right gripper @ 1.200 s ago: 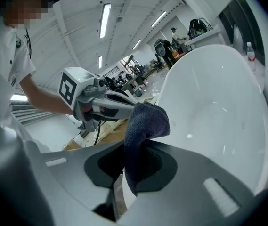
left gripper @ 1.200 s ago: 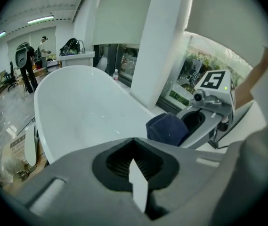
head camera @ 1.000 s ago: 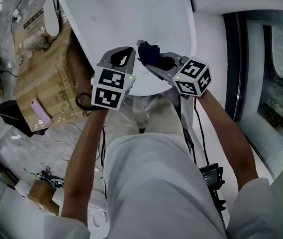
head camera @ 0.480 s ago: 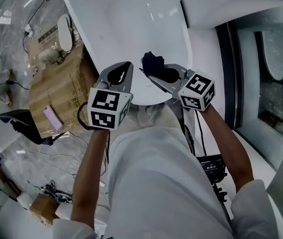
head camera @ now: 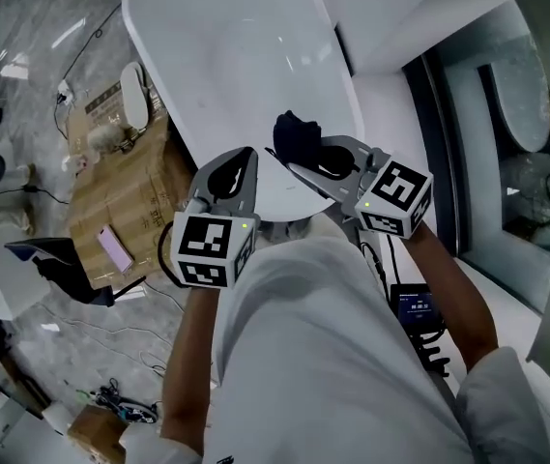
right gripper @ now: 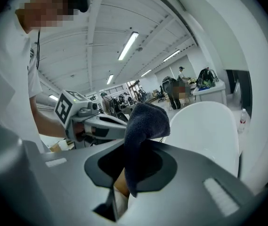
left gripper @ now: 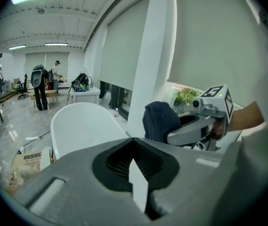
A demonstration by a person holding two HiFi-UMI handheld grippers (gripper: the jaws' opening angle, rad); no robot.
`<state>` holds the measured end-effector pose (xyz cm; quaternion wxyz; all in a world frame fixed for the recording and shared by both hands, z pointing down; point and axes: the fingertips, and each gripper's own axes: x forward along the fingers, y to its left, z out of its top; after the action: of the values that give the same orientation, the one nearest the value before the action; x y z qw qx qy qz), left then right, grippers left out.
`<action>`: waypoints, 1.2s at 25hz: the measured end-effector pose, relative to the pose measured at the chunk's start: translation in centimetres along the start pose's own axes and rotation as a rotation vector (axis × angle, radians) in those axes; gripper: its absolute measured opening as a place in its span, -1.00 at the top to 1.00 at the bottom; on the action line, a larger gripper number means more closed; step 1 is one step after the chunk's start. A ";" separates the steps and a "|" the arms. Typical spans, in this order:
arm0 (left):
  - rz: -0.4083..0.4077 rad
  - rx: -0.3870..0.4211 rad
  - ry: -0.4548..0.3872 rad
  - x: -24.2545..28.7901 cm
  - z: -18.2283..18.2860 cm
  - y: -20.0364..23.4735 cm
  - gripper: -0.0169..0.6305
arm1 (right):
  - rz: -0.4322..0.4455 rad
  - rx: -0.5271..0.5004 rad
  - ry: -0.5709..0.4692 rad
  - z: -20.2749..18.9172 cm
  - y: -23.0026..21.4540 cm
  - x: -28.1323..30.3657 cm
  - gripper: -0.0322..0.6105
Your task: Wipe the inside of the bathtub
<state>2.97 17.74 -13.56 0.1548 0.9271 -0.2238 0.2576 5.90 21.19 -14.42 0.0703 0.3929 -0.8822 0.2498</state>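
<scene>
above the bathtub end, fingers of the right gripper clamp a dark cloth for wiping; left gripper fingers are together, empty.

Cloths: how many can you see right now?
1. A dark blue cloth is clamped in the right gripper, over the near end of the white bathtub. The left gripper is shut on nothing. Others may be out of sight.

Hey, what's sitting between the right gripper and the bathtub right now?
Only the dark cloth: the right gripper is clamped on it, and it pokes out toward the bathtub. The head view and the right gripper view both show it.
</scene>
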 end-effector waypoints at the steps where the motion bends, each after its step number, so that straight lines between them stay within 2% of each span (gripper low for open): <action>1: 0.004 0.003 -0.012 -0.7 0.4 -0.3 0.95 | -0.005 -0.008 -0.015 1.0 0.4 -0.5 0.75; 8: 0.041 -0.011 -0.134 -5.8 4.7 -2.3 0.95 | -0.045 -0.066 -0.111 6.9 3.4 -3.8 0.75; 13: 0.070 -0.038 -0.241 -8.9 7.2 -3.3 0.95 | -0.046 -0.052 -0.184 9.2 6.2 -4.8 0.75; 16: 0.089 -0.044 -0.291 -10.3 8.8 -4.2 0.95 | -0.077 -0.063 -0.237 10.4 7.8 -6.0 0.75; 19: 0.108 -0.024 -0.347 -11.4 10.0 -4.7 0.95 | -0.135 -0.121 -0.293 11.9 9.0 -7.0 0.75; 26: 0.142 -0.011 -0.433 -13.9 10.8 -7.4 0.95 | -0.214 -0.193 -0.355 13.0 12.8 -9.1 0.75; 30: 0.165 -0.013 -0.395 -13.6 9.3 -7.8 0.95 | -0.231 -0.200 -0.353 11.8 13.3 -9.3 0.75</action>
<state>0.22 25.20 -29.95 0.0923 0.9371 -0.3267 0.0811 3.46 28.98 -32.78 -0.0184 0.5198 -0.8504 0.0788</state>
